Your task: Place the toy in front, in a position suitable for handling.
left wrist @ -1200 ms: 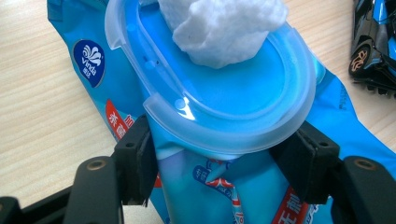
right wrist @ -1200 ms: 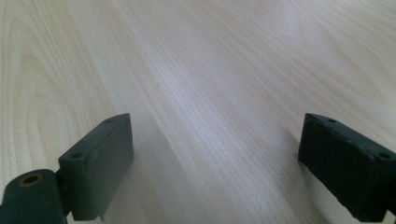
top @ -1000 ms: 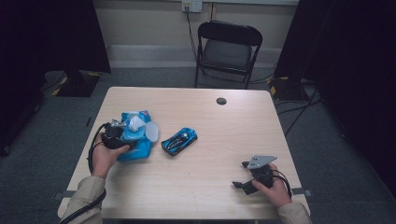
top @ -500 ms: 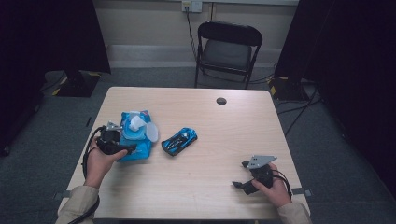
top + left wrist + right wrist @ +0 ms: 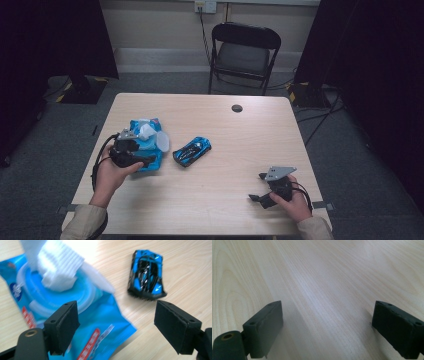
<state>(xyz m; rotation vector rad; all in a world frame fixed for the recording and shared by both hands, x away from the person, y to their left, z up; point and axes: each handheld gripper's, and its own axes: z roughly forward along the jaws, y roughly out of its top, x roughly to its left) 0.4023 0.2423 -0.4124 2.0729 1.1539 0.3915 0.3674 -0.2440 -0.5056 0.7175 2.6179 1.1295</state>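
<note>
The left tool (image 5: 116,327) hangs over the near end of the blue wipes pack (image 5: 100,325), jaws spread wide with nothing between the pads; they have just been opening, and no pad presses on the pack. In the high view the left tool (image 5: 131,152) sits near the left edge of the surface (image 5: 220,200), partly covering the pack (image 5: 150,142), which lies flat toward that edge, about midway between the far and near edges. The pack's round lid stands open and a white wipe (image 5: 58,270) sticks up crumpled from the opening. Just beside the pack, toward the middle of the surface, lies a blue and black toy car (image 5: 147,275), apart from the pack and from both tools.

The right tool (image 5: 329,330) is also wide open and empty, its pads over bare wood. In the high view the right tool (image 5: 267,192) rests low near the near right corner, well apart from the pack and car (image 5: 192,150).
</note>
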